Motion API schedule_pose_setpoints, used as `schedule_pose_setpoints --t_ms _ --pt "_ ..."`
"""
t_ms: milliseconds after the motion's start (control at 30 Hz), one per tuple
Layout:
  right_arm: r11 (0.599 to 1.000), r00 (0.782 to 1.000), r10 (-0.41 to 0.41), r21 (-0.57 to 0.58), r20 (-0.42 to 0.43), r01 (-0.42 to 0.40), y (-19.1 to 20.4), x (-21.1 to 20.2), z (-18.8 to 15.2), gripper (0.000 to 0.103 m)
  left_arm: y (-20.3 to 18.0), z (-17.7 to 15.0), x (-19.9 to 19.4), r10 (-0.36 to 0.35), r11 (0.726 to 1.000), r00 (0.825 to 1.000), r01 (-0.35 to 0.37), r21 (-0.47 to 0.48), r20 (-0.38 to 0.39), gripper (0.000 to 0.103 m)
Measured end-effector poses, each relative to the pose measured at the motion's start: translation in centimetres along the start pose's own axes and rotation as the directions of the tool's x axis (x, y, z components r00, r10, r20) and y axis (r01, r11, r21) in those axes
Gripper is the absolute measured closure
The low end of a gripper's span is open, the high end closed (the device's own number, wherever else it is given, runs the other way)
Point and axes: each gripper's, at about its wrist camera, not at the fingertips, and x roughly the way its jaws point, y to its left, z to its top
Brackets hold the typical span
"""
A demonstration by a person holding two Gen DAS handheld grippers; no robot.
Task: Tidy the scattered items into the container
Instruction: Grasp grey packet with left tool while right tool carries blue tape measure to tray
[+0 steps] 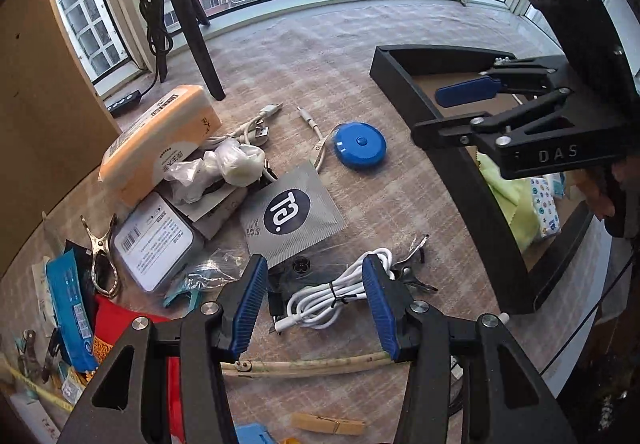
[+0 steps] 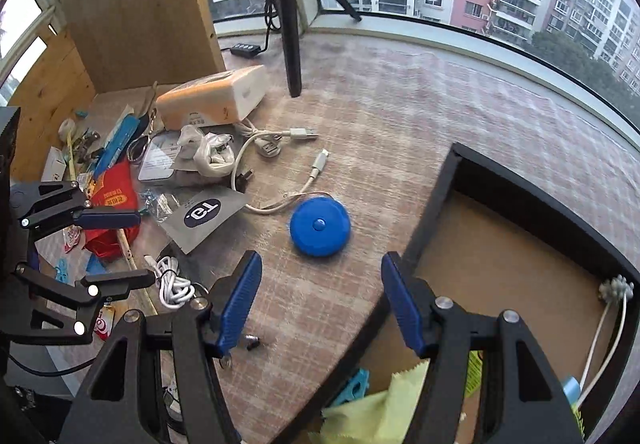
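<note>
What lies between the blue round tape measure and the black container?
Only bare patterned tabletop lies between the blue tape measure and the black container; the right wrist view shows this most clearly.

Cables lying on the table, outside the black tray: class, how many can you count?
2 clearly. A bundled white cable lies between the left tongs. A loose white USB cable trails from the pile towards the round blue tape measure. Clutter may hide more.
</note>
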Motion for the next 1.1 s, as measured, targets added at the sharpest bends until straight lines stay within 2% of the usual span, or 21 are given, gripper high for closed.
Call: schedule_pose_setpoints --t_ms 233,333,467,667,733,767,933,1100 --pt "0.999 0.996 -0.03 -0.046 -0.084 0.026 0.2 4.4 1.9 0.042 -0.4 1.4 2.7 0.003 1.0 0.999 -0.002 0.028 -0.035 0.057" --pt "0.997 0.993 -0.043 -0.068 -0.111 0.035 0.3 5.9 2.3 0.042 -0.2 2.0 3.6 0.036 0.999 0.998 -0.035 0.035 -0.048 0.059" --pt "0.994 0.99 -0.065 -0.098 -0.127 0.053 0.4 7.2 2.5 0.042 0.6 2.3 3.9 0.015 1.0 0.998 -0.013 0.024 -0.053 0.063" --pt "0.983 0.984 -0.1 -0.166 -0.144 0.076 1.4 8.3 2.7 0.041 1.0 2.7 3.1 -0.02 1.0 0.999 0.021 0.023 -0.028 0.077" --pt "0.984 0.983 -0.1 -0.161 -0.152 0.075 1.3 8.2 2.8 0.044 1.1 2.8 2.9 -0.006 1.0 1.0 0.006 0.026 -0.021 0.091" --pt "0.985 0.983 -0.099 -0.158 -0.152 0.074 1.3 8.1 2.9 0.054 1.3 2.8 2.9 -0.001 1.0 1.0 0.002 0.022 -0.02 0.093" --pt "0.989 0.983 -0.087 -0.135 -0.16 0.065 0.8 7.6 2.8 0.054 2.2 2.6 2.2 -0.021 1.0 1.0 0.021 -0.004 0.005 0.102" --pt "0.996 0.991 -0.043 -0.081 -0.126 0.033 0.6 6.2 2.7 0.054 2.8 2.8 0.6 0.002 1.0 0.999 -0.001 -0.021 0.054 0.103"
